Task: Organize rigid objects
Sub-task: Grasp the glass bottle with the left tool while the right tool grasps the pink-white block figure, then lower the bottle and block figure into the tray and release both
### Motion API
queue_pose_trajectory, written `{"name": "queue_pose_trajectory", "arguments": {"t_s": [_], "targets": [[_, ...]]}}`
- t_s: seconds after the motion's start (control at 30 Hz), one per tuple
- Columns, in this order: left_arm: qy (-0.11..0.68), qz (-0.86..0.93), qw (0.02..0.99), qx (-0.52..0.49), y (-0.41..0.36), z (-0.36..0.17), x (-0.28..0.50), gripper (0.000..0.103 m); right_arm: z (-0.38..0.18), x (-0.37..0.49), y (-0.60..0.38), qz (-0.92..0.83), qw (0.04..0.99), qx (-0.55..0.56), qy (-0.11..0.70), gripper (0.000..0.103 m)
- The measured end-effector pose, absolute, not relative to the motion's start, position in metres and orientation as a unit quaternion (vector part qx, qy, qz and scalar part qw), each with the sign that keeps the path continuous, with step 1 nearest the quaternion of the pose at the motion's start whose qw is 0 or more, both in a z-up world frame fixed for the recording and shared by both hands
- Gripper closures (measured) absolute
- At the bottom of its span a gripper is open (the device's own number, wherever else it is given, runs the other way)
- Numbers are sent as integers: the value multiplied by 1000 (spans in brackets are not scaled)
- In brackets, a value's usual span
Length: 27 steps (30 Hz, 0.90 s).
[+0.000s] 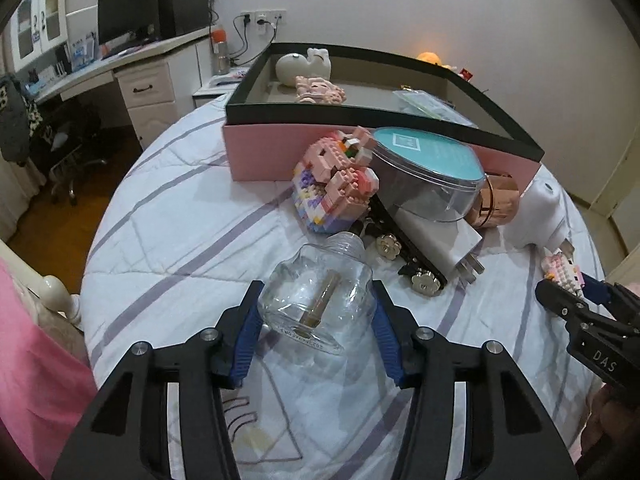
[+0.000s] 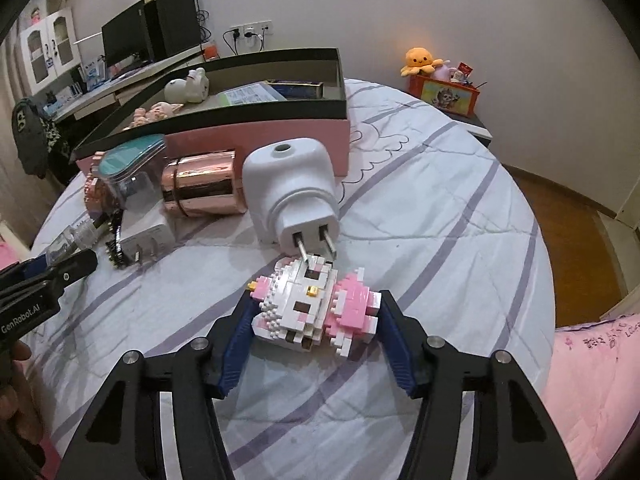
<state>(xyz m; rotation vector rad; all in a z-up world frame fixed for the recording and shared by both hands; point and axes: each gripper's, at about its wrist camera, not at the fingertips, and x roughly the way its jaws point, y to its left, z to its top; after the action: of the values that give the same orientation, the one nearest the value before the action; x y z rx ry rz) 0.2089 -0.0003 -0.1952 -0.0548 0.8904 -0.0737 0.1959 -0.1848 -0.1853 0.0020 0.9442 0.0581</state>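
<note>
While the left gripper (image 1: 318, 308) brackets the glass bottle (image 1: 316, 304) lying on the quilt (image 1: 168, 248), pads touching its sides, grip uncertain; right gripper (image 2: 314, 312) likewise flanks the pink-white brick figure (image 2: 316, 308), plug adapter (image 2: 292, 192) at 12 o'clock, box (image 2: 256, 136) beyond.

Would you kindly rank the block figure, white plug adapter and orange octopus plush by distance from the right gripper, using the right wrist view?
1. Block figure: between the right gripper's fingers.
2. White plug adapter: just beyond, mid-bed.
3. Orange octopus plush: far right, by the wall.
</note>
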Motion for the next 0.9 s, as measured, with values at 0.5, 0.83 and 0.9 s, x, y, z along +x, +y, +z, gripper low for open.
{"name": "queue_pose_trajectory", "arguments": {"t_s": [0.5,0.83,0.9], "targets": [[393,-47,917,-37,12,-159,167,51,-142,166,-180,93,895,47,433,43],[317,-59,946,-33,10,-92,213,51,-83,226,-171,113,924,29,363,43],[309,-64,948,-35,6,-82,232,51,-75,249,-170,114,927,24,357,43]]}}
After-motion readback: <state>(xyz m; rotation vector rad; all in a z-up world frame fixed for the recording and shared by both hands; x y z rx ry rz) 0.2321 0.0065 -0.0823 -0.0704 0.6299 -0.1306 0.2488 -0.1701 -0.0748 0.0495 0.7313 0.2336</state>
